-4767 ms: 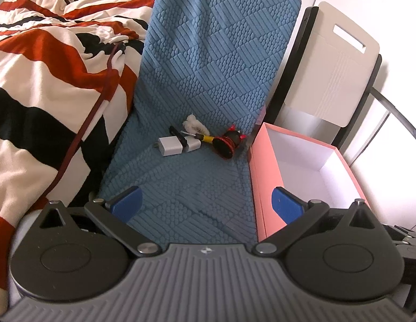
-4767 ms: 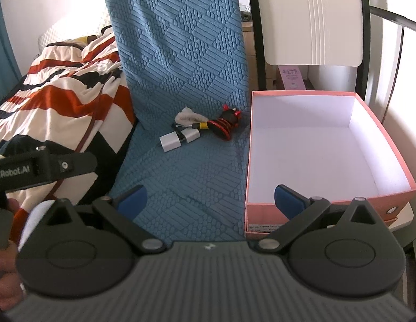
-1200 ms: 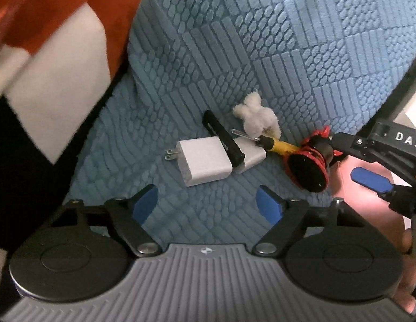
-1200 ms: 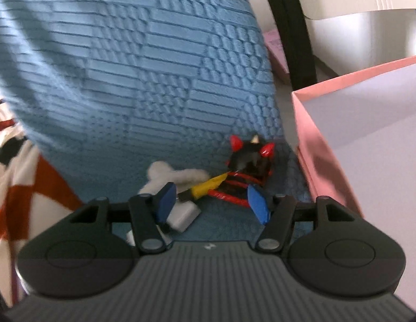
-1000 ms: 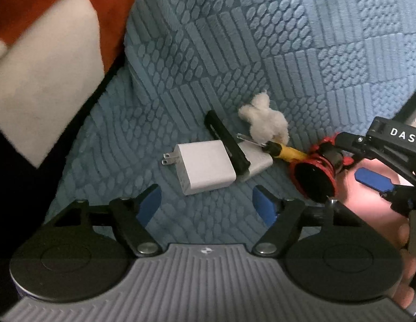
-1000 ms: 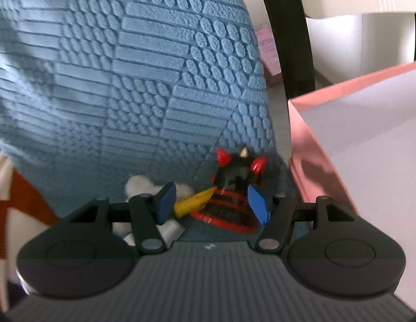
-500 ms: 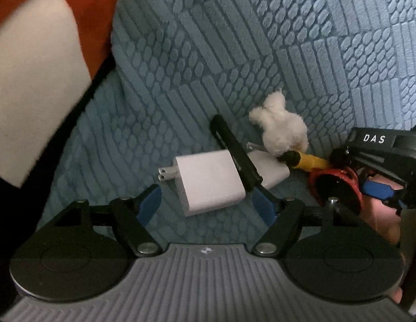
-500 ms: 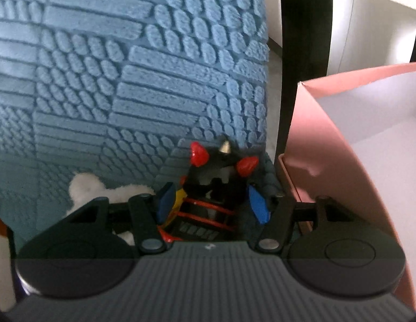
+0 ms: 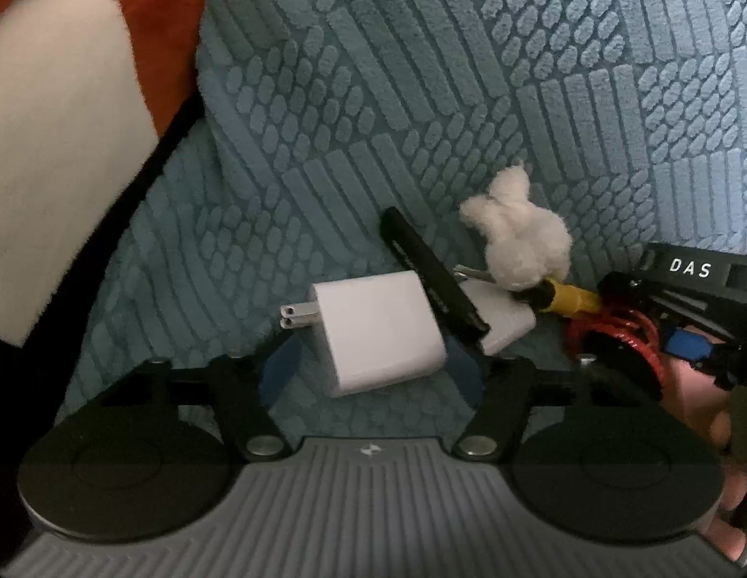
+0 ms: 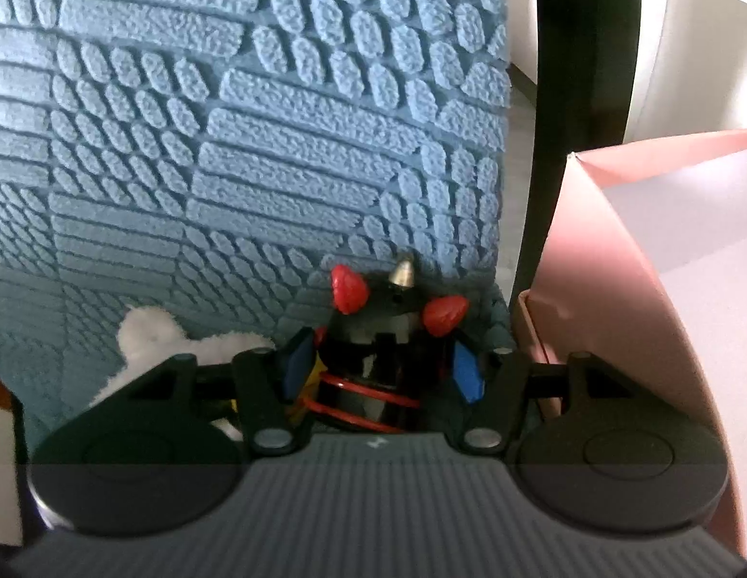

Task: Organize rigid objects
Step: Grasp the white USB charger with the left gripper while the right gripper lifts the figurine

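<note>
the only writing that reads is "das" in white letters on the black body of the right gripper (image 9: 688, 344), seen at the far right of the left wrist view; a small pale mark sits on each gripper's grey housing and lettering along the black pen-like stick (image 9: 433, 277) is too blurred to read.

going left to right in the left wrist view: a red, white and black striped blanket (image 9: 60, 144) fills the left edge, beside the blue textured cushion (image 9: 421, 72) on which everything lies. the left gripper (image 9: 371, 368) has its jaws spread apart, one blue pad on each side of the near end of the white charger (image 9: 378, 332), whose two prongs point left; whether the pads touch it cannot be told. the stick lies slanted across the charger's right end and over a second white block (image 9: 505, 320). to the right a white fluffy tuft (image 9: 522, 241) rests over the yellow-handled screwdriver (image 9: 568, 296), which touches the red and black toy (image 9: 614, 342).

in the right wrist view the right gripper's blue pads stand on either side of the toy, with red horns and a metal tip, jaws not yet clenched. just right stands the pink box (image 10: 614, 265), beyond a black chair frame (image 10: 566, 96).
</note>
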`<state>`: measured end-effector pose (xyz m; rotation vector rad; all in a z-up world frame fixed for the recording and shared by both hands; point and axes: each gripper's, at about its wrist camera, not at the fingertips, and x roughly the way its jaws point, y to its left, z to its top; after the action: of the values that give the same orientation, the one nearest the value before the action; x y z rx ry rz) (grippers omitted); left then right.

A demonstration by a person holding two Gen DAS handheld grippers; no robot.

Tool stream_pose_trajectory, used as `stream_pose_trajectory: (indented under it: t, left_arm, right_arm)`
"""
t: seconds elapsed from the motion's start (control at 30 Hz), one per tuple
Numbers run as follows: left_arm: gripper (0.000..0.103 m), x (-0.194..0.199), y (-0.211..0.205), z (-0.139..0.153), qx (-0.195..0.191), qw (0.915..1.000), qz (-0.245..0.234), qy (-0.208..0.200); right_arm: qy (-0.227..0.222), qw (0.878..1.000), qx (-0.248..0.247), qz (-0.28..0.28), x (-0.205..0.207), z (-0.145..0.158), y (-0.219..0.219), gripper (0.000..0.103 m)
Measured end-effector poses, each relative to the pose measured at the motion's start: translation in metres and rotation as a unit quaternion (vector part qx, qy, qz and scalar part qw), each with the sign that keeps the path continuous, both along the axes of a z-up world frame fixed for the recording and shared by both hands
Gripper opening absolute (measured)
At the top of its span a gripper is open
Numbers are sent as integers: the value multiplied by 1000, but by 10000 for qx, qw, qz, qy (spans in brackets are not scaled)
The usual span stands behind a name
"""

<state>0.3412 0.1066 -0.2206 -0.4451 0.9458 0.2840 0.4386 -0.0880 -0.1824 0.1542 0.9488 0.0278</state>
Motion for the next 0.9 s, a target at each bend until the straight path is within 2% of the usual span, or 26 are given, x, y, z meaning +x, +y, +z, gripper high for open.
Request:
stream_pose_trajectory:
  t: [0.03,0.17,0.3,0.63,0.9]
  left_arm:
    - [63,0,0,1,-20,10000,-21,-15]
    - [62,-3,-5,4,143,9995,-287,5]
    - [61,-9,-1,6,2,9997,-251,-4]
    - [60,-54,11,24,-369,9992,-149,-71]
    - [60,-100,13,35,-640,9979,-108,-81]
  right_arm:
    - [0,10000,-5,22,-2,1,-1,62]
    - [-35,9998,41,179,-10,9,-5,62]
    - [-47,9990,69,430,-22,17,-8,62]
    - [-469,9930,-423,1003,-71,33,1,62]
    - [-772,9826,-677,1547,-133,61,14,62]
